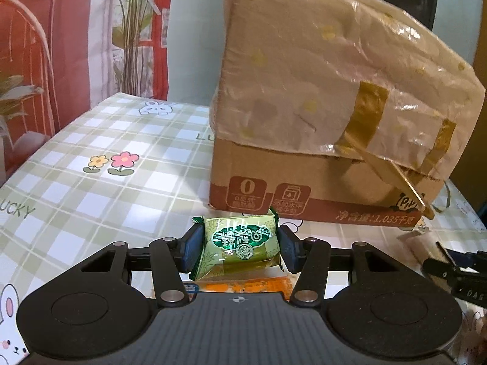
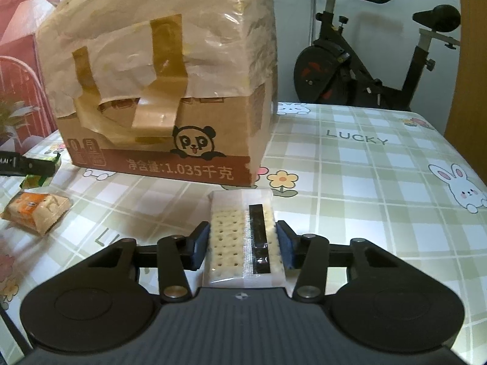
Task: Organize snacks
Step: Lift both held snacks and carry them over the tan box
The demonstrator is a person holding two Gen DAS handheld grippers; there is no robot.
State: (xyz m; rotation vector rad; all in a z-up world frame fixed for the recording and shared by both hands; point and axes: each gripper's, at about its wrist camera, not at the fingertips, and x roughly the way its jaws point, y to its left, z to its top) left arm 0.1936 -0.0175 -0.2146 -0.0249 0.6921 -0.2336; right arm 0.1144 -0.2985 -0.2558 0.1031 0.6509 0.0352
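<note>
My left gripper [image 1: 240,245] is shut on a green-wrapped snack [image 1: 240,248], held just above the table in front of the tall cardboard box [image 1: 319,121]. An orange snack pack [image 1: 252,286] lies under it. My right gripper [image 2: 243,240] is shut on a clear pack of white crackers [image 2: 231,237] in front of the same box [image 2: 170,91]. In the right wrist view the left gripper's tip [image 2: 18,162] and the green snack [image 2: 39,176] show at the far left, with the orange pack [image 2: 36,208] below them.
The table has a green checked cloth [image 2: 365,182] with rabbits and flowers. The box is covered with taped paper. An exercise bike [image 2: 365,60] stands behind the table at right. A red-and-white curtain [image 1: 61,45] and a plant [image 1: 134,30] are at left.
</note>
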